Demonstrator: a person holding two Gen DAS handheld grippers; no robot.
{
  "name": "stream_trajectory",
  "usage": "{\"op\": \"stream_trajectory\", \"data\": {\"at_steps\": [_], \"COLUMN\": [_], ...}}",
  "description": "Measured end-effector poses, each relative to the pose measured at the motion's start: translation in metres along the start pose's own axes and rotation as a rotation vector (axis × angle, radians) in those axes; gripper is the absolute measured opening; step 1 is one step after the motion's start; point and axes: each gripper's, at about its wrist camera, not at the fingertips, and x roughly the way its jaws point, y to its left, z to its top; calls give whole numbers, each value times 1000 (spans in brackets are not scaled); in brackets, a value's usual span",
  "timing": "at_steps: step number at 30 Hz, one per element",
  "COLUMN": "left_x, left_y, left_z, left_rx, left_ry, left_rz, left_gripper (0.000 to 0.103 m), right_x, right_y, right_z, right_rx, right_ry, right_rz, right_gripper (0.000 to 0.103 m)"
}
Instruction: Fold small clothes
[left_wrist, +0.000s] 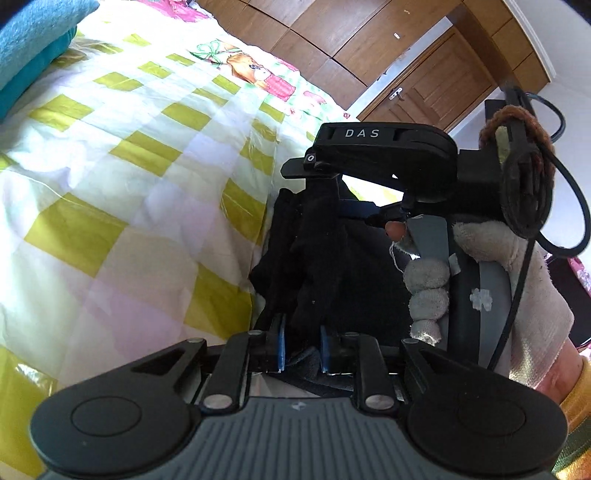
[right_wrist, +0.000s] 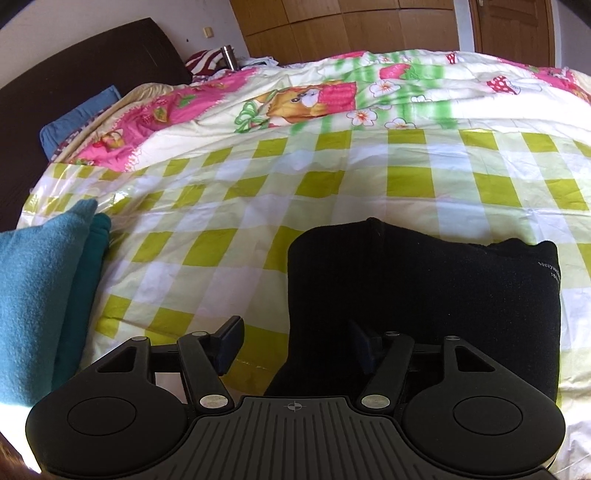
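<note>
A black garment (right_wrist: 424, 288) lies folded on the green-and-white checked bed cover (right_wrist: 332, 177), with small white print at its right edge. My right gripper (right_wrist: 297, 345) is open and straddles the garment's left edge, one finger over the cloth and the other over the cover. In the left wrist view, my left gripper (left_wrist: 303, 349) is shut on a bunched part of the black garment (left_wrist: 306, 266), which rises between its blue pads (left_wrist: 280, 347). A hand in a grey glove (left_wrist: 517, 266) holds the other gripper just beyond the cloth.
A folded teal blanket (right_wrist: 37, 295) lies on the bed to the left, and shows as the teal blanket (left_wrist: 29, 44) in the left wrist view too. A dark headboard (right_wrist: 92, 66) and a metal flask (right_wrist: 229, 57) stand at the far left. A wooden wardrobe (left_wrist: 369, 37) lines the wall.
</note>
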Motion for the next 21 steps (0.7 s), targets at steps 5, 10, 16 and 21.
{"op": "stream_trajectory", "data": {"at_steps": [5, 10, 16, 21], "left_x": [-9, -35, -21, 35], "left_y": [-19, -47, -84, -65], "left_z": [-5, -2, 19, 20], "left_rx": [129, 280, 423, 384], "left_ry": [-23, -123, -176, -51], "left_rz": [111, 182, 156, 231], "left_gripper": [37, 36, 36, 36], "right_x": [12, 9, 9, 9], "right_y": [-9, -16, -42, -50], "right_z": [5, 8, 19, 26], "right_rx": [75, 123, 195, 180], "right_ry": [5, 8, 74, 104], "right_rz": [30, 106, 255, 296], "right_gripper": [66, 77, 78, 77]}}
